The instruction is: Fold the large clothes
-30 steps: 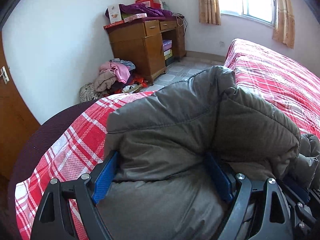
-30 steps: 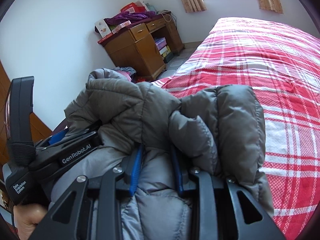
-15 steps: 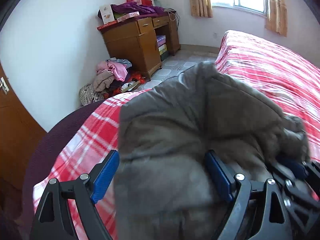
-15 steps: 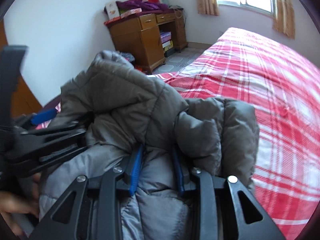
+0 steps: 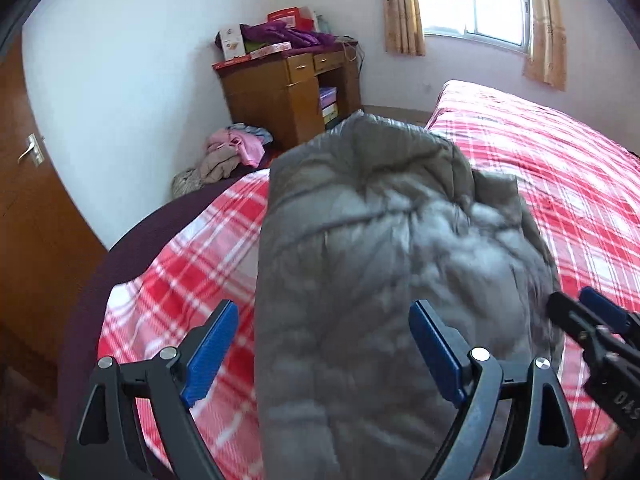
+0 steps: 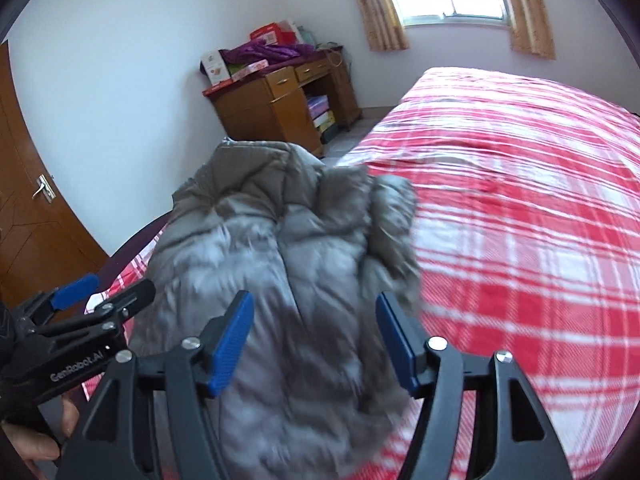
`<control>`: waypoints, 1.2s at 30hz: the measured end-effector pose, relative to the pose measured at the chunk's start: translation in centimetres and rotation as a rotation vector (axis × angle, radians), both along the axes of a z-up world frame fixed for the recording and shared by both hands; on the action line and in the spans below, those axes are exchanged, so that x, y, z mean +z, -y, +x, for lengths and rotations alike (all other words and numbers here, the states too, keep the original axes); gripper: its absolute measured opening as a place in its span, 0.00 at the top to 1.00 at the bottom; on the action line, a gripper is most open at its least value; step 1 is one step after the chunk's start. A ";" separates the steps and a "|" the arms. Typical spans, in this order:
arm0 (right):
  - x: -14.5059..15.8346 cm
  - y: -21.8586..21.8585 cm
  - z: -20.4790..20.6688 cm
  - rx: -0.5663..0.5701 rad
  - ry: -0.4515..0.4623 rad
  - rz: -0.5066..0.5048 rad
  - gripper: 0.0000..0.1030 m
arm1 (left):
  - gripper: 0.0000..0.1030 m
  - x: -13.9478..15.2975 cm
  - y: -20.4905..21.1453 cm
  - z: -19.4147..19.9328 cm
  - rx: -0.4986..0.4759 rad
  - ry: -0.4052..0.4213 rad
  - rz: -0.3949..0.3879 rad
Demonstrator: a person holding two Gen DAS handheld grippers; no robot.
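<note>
A grey puffer jacket [image 5: 384, 264] lies bunched and folded on the red plaid bed [image 5: 560, 168], near its front left corner; it shows blurred in the right wrist view [image 6: 288, 280]. My left gripper [image 5: 324, 344] is open, its blue pads wide apart, with the jacket's near part between and under them. My right gripper [image 6: 314, 340] is open too, pads spread either side of the jacket's near edge. The right gripper shows at the right edge of the left wrist view [image 5: 600, 336]; the left gripper shows at the left of the right wrist view [image 6: 84, 312].
A wooden desk [image 5: 288, 92] piled with boxes and purple cloth stands by the far wall. A heap of clothes [image 5: 236, 152] lies on the floor beside it. A brown door [image 5: 28, 200] is at left. A curtained window [image 5: 476, 4] is at the back.
My right gripper has opened and let go of the jacket. Both grippers have drawn back and the jacket has dropped onto the bed, still blurred.
</note>
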State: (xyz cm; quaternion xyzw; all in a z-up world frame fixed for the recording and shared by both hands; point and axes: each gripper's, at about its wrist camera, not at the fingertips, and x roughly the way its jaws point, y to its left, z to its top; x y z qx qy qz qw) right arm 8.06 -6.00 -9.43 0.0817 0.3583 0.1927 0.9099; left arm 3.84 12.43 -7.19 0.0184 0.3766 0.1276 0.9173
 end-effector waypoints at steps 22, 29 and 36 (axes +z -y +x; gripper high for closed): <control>3.6 2.9 -14.7 -0.085 0.209 -0.050 0.11 | 0.15 4.0 3.6 -17.4 0.076 0.208 0.087; 6.9 2.7 -17.9 -0.103 0.324 -0.028 0.11 | 0.15 5.9 3.5 -20.5 0.070 0.253 0.070; 8.8 2.3 -20.3 -0.115 0.415 -0.031 0.09 | 0.14 7.2 3.2 -22.6 0.096 0.302 0.088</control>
